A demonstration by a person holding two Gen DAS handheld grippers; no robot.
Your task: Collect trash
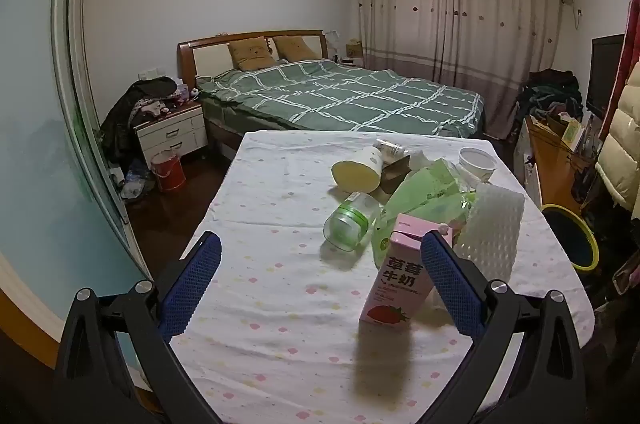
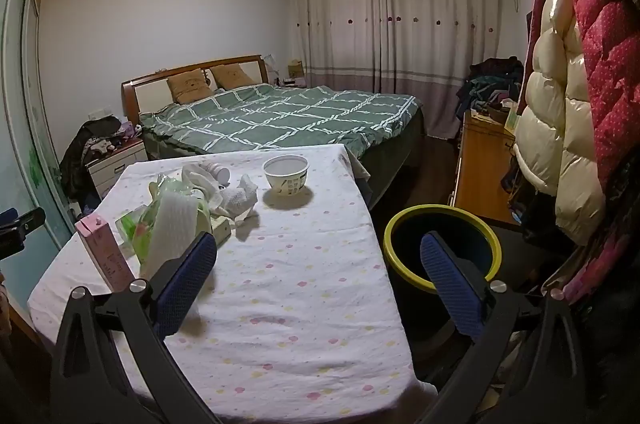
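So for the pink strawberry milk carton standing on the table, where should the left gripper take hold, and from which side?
Grip the strawberry milk carton across its two flat side panels at mid-height, coming in level from the near side. It stands upright and nearest to the open left gripper, whose right finger is already beside it. The foam wrap and green bag crowd its far side, so approaching from behind looks harder.

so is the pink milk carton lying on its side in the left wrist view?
No, the pink milk carton stands upright on the table, between the open left gripper's fingers with neither pad touching it.
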